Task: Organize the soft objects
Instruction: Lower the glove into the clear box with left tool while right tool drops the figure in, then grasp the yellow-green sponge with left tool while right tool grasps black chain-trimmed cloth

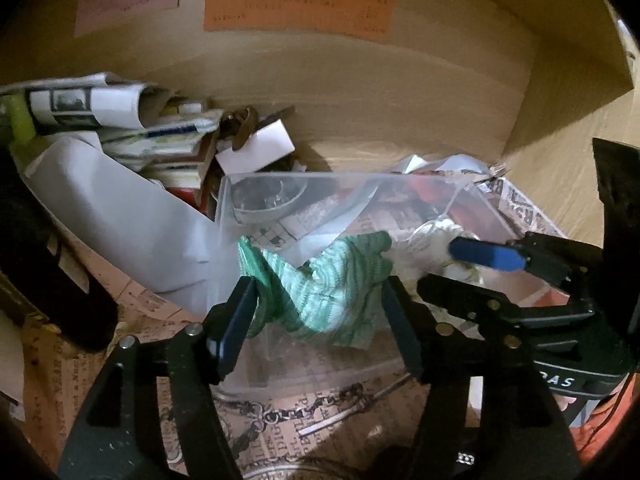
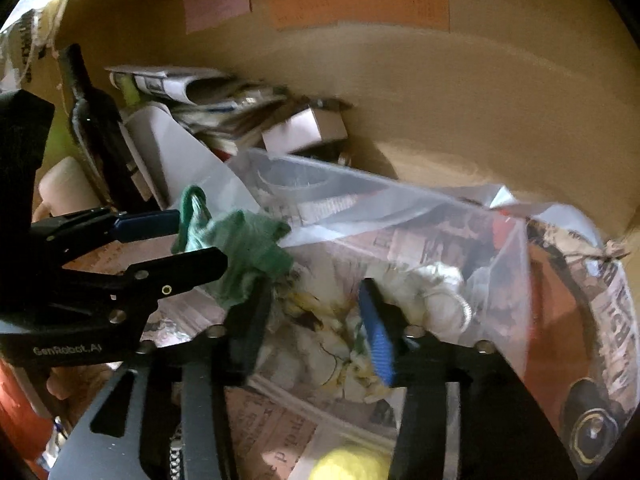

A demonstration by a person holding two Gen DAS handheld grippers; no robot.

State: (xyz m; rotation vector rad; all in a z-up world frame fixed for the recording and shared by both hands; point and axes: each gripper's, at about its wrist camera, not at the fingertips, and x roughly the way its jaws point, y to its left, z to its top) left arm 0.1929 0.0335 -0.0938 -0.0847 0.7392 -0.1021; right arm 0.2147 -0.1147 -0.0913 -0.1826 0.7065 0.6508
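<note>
A green striped cloth (image 1: 320, 280) lies over the near edge of a clear plastic box (image 1: 340, 184). My left gripper (image 1: 316, 312) is open with its fingers on either side of the cloth. It shows at the left of the right wrist view (image 2: 188, 240), beside the green cloth (image 2: 244, 248). A white patterned cloth (image 2: 336, 344) lies in the clear box (image 2: 400, 200). My right gripper (image 2: 316, 320) is open above the white cloth, its fingers on either side. In the left wrist view the right gripper (image 1: 456, 268) reaches in from the right at the white cloth (image 1: 432, 236).
Newspaper-print paper (image 1: 280, 412) lines the shelf floor. Rolled newspapers and papers (image 1: 120, 120) are stacked at the back left, with a white card (image 1: 256, 148). A dark bottle (image 2: 92, 120) stands at left. A wooden back wall (image 1: 360, 80) carries coloured notes. A yellow round object (image 2: 352, 464) lies near.
</note>
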